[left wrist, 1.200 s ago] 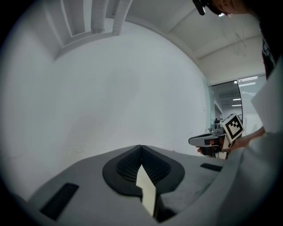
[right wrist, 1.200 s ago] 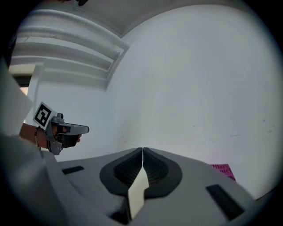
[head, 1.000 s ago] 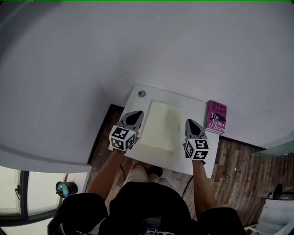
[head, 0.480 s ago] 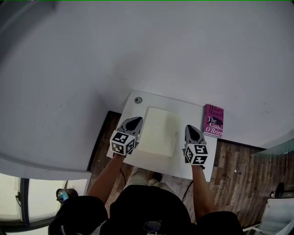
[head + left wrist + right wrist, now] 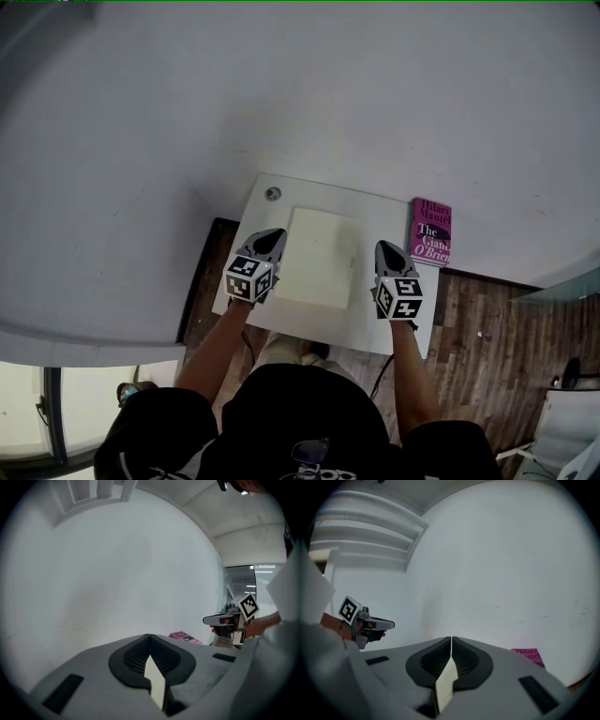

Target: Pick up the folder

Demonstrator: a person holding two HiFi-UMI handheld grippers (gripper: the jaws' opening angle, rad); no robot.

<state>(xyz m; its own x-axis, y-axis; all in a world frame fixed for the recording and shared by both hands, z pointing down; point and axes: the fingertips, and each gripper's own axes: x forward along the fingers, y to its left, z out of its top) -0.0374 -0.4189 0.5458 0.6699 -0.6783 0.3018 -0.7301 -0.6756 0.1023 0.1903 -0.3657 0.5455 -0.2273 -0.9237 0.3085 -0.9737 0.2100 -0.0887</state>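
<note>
Your left gripper (image 5: 270,240) and right gripper (image 5: 386,251) are clamping the cream folder (image 5: 319,258) by its edges. It is hiding much of the table (image 5: 309,323). A pink book (image 5: 431,232) is lying nearby.

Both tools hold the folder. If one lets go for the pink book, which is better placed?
Likely right: the right tool grips the folder edge nearest the book; the left tool holds the far edge.
</note>
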